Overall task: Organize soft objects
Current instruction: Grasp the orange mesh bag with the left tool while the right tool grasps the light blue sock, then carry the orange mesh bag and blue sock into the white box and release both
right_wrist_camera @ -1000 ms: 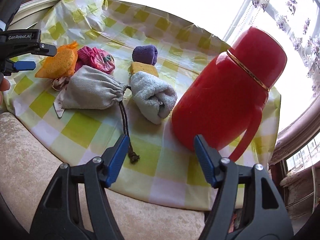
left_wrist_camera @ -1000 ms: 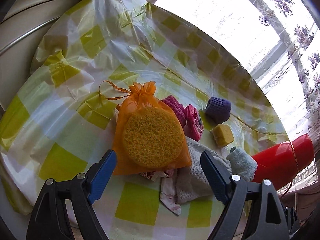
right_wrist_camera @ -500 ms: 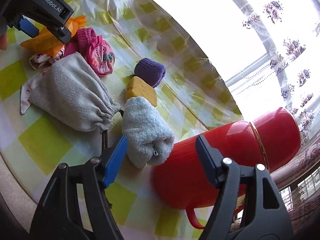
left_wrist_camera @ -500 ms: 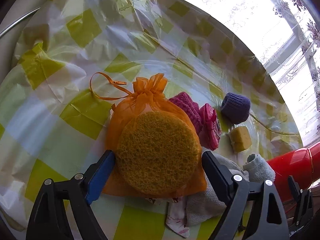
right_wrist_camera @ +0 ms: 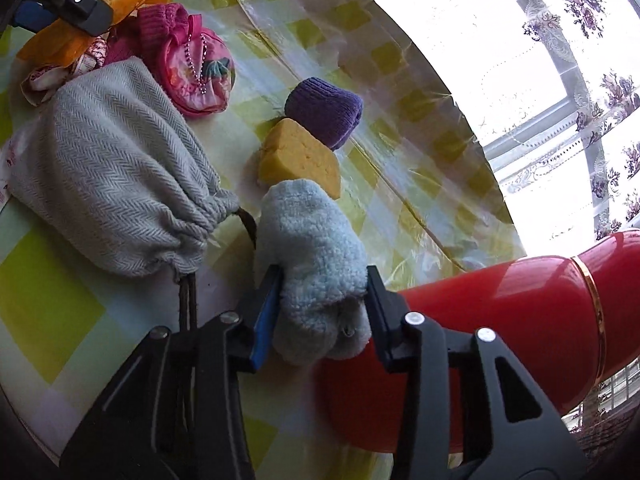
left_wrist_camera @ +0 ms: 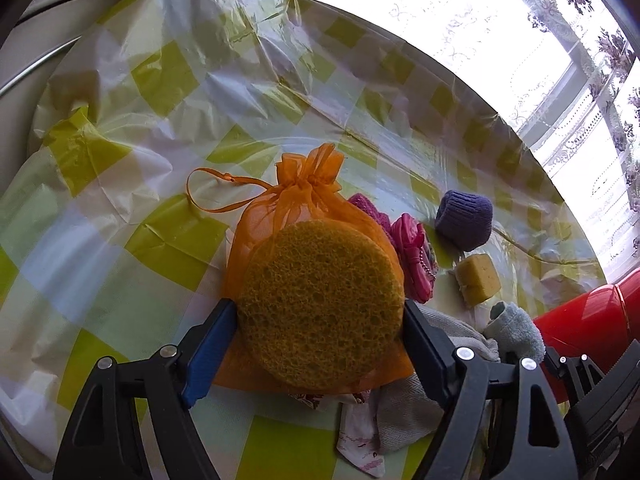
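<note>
An orange mesh pouch with a round sponge lies on the checked tablecloth. My left gripper has its jaws against both sides of the sponge pouch. A light blue rolled sock lies beside a red thermos. My right gripper has its jaws pressed on both sides of the blue sock. A grey drawstring bag, a pink purse, a pink knit item, a purple knit roll and a yellow sponge block lie around them.
The red thermos lies on its side at the right. A patterned cloth scrap pokes out under the grey bag. A cushioned seat edge borders the cloth at left. Bright windows stand behind.
Both grippers moved forward and closed in. The left jaws now touch the sponge pouch. The right jaws now squeeze the blue sock.
</note>
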A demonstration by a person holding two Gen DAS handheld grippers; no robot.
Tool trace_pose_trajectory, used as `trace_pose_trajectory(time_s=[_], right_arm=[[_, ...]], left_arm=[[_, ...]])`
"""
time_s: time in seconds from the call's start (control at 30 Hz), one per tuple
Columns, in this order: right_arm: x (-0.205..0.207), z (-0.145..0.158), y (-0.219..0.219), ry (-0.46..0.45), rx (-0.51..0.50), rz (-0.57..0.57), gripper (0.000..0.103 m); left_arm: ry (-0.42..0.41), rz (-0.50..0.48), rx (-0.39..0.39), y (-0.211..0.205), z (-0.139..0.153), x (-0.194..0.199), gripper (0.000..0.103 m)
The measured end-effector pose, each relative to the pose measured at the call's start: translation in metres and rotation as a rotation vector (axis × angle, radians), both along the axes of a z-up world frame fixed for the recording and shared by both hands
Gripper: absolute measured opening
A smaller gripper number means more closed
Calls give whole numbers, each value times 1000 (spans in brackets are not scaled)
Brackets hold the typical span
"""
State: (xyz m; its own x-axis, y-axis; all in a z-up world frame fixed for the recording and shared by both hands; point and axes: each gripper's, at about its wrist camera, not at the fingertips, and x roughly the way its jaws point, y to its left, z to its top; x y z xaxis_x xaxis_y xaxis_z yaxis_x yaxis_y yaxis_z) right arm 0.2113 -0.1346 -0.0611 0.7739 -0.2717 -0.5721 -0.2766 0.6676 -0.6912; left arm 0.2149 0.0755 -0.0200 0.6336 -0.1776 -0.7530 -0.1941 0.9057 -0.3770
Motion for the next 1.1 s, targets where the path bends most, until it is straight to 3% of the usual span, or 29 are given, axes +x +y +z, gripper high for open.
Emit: trace_pose_trajectory(time_s=[0.13,0.37,0.63,1.1], right_arm=[[-13,8,-4,-37,64,-3,27],[-39,36,-14,-123,165,-22,26],[-77,64,-24,-144,297,-34,26],[-139,86,-82,-122,451,-156,26]], left_arm=[[-28,15,6,2,5,-5,82],[-63,43,21,4,14,-19,81],[-128,50,84,-3,35,-41,81],[-215,-73,113,-50,68,-90,81]])
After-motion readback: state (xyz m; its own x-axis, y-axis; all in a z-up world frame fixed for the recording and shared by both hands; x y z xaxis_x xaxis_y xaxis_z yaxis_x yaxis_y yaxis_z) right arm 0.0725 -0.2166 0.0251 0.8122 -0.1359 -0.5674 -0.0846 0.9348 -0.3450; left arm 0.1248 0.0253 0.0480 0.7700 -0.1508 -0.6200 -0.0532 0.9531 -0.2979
